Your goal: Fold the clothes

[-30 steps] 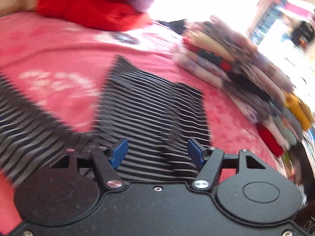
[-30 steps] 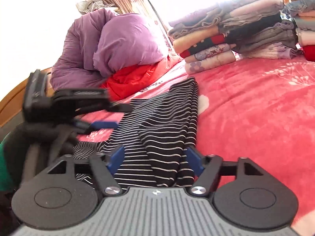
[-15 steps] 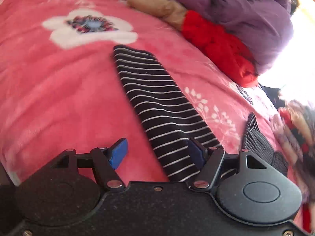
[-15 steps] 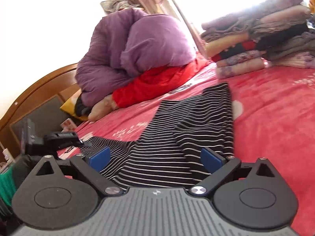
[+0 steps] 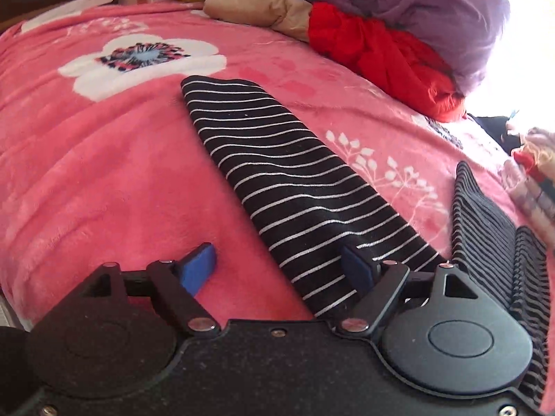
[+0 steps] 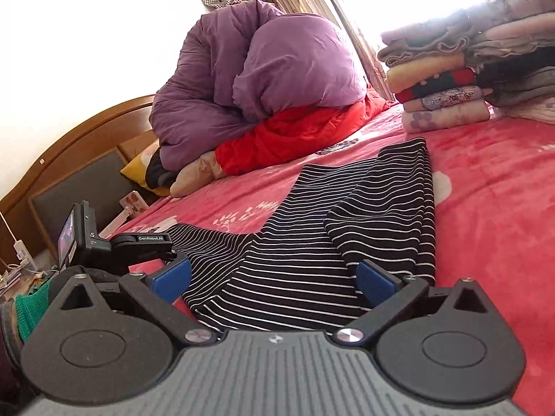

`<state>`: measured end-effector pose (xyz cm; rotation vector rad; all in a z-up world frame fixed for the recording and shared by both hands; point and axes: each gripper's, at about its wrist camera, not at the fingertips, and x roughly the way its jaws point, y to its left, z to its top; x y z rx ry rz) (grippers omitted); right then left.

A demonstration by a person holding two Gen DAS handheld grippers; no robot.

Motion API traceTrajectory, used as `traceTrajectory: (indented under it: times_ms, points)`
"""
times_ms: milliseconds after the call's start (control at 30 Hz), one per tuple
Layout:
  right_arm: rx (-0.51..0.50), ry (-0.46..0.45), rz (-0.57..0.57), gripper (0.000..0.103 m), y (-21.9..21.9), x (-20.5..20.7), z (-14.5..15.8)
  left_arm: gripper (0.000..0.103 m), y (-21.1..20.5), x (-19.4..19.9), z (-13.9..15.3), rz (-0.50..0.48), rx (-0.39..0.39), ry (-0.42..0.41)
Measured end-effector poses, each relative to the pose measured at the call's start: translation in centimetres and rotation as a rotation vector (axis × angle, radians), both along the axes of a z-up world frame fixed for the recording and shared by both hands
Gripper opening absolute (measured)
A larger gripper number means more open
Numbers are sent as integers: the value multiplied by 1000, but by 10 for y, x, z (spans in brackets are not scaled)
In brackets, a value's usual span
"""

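One striped garment (image 6: 312, 249) lies between two wide-spread tools (image 5: 277, 267) (image 6: 274, 277).

Left gripper (image 5: 279, 270) fingers spread wide; right gripper (image 6: 274, 279) likewise.

The words "GenRobot.AI" stand in white on the black arm of the left gripper (image 6: 171, 270), seen to the left of the right gripper (image 6: 274, 279). A letter "S" is on the small camera block (image 6: 83, 235) beside it.
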<state>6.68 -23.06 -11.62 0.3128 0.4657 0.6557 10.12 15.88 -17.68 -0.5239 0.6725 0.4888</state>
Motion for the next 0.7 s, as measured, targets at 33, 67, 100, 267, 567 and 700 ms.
traceTrajectory:
  times_ms: [33,67,100,267,567,700]
  points:
    - [-1,0,-2,101,0,0,0,80,-2,1,0,-5,12,6]
    - [-6,-4,-4,101,1,0,1,80,-3,1,0,-9,24,11]
    - [-11,-7,-6,102,1,0,1,80,-5,1,1,-13,32,12]
    - [-43,-17,-17,102,6,-3,3,82,-1,-3,3,-21,-5,-13]
    - [-106,-52,-77,102,9,-11,9,83,21,-16,7,-4,-172,-114]
    - [-134,-78,-112,102,10,-15,14,83,30,-22,7,-11,-230,-140]
